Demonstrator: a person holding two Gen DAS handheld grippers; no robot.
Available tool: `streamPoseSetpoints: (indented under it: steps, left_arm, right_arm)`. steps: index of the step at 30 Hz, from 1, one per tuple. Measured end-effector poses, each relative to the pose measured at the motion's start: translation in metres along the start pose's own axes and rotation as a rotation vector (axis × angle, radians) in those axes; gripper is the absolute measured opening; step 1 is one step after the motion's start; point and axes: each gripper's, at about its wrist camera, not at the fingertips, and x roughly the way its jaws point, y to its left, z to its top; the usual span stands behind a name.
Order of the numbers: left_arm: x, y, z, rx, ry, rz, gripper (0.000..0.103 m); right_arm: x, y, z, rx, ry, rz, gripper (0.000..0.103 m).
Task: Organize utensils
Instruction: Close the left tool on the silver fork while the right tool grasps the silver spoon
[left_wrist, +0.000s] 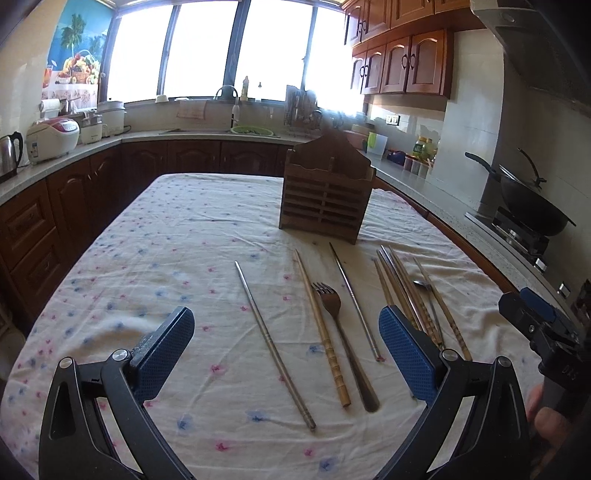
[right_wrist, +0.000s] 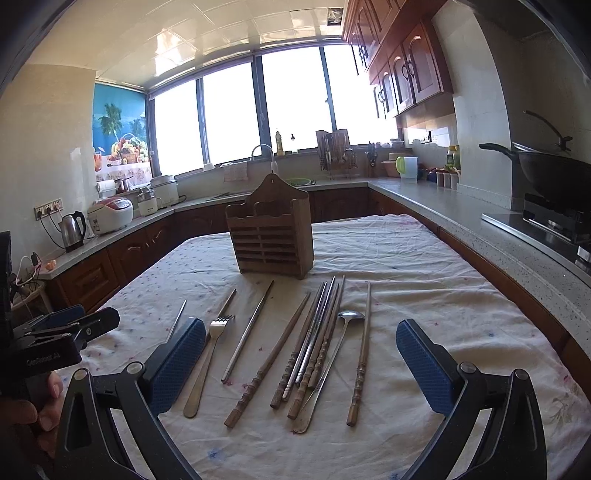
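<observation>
Both hand-held grippers (left_wrist: 286, 354) (right_wrist: 301, 363) agape, empty — fork (left_wrist: 332, 301), chopsticks (right_wrist: 317, 332) flat just ahead.

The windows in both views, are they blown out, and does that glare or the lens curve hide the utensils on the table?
Left wrist view: windows blown to white, haze over the holder top; fork stays sharp. Right wrist view: windows equally white, spoon and chopsticks crisp. Both: fisheye bends the table edges and counters, corners dark.
</observation>
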Motion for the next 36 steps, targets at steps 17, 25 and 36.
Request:
streamPoseSetpoints:
  steps: [17,25,36]
  left_arm:
    - [0.103,-0.019,0.024,-0.067,0.346,-0.227,0.052]
    - [0.133,-0.024,0.025,-0.065,0.463,-0.273,0.037]
    - [0.158,-0.022,0.028,-0.051,0.527,-0.293,0.031]
  right_arm:
    - [0.083,-0.047,0.015,0.195,0.287,0.127,0.047]
    - [0.120,-0.057,0.011,0.248,0.406,0.162,0.038]
    - [0.147,-0.071,0.007,0.292,0.472,0.165,0.028]
